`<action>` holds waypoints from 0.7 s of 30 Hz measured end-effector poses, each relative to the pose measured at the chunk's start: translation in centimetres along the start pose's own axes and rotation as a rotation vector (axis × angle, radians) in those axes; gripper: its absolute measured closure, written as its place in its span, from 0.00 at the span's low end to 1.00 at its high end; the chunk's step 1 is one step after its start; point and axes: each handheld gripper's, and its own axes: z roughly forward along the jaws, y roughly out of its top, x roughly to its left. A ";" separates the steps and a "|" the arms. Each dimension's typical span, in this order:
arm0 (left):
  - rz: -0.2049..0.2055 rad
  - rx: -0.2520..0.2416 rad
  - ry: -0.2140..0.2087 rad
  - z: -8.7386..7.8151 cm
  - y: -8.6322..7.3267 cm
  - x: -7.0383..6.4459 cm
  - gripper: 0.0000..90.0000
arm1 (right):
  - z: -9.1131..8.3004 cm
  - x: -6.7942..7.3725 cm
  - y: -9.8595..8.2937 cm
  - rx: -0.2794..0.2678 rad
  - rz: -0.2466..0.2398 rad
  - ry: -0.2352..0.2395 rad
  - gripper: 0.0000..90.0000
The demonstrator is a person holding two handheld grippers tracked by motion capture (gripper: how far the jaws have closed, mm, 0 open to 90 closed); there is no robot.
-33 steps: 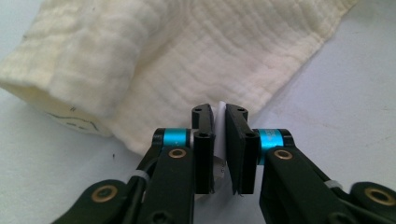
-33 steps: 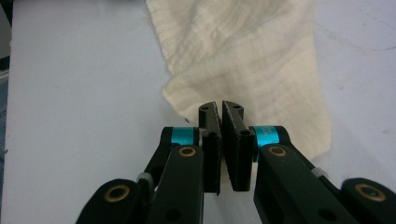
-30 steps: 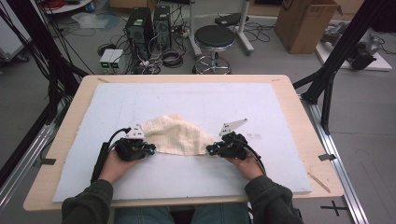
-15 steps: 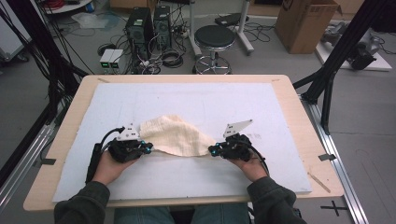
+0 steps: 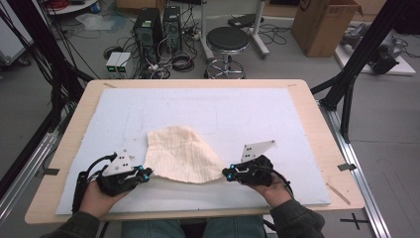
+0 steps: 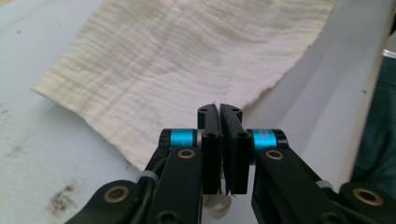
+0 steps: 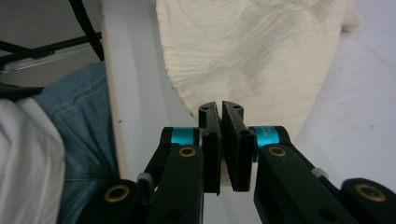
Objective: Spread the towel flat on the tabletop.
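A cream crinkled cloth lies on the white mat, with its far left part folded over. My left gripper is shut on the cloth's near left corner. In the left gripper view the jaws pinch a thin edge of the cloth, which spreads away ahead. My right gripper is shut on the near right corner. In the right gripper view the gripper holds the hem of the cloth. Both hands rest low near the table's front edge.
The mat covers most of a wooden table. Black frame struts stand at the right and left sides. Beyond the table are a stool, computer towers and a cardboard box. The person's jeans show past the near edge.
Both grippers have drawn back toward the near edge with the cloth's corners in them. The cloth has followed and now lies flatter and longer.
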 end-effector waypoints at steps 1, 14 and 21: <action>0.012 0.006 -0.002 -0.3 -0.2 -0.4 0.96 | 0.0 0.4 0.0 0.006 0.005 0.005 0.96; 0.001 -0.017 -0.052 -2.4 -1.9 -2.2 0.77 | 1.4 3.6 0.5 0.069 -0.026 0.088 0.80; -0.033 -0.071 -0.011 -1.8 -0.5 0.0 0.66 | 0.2 1.7 2.4 -0.002 -0.006 0.053 0.74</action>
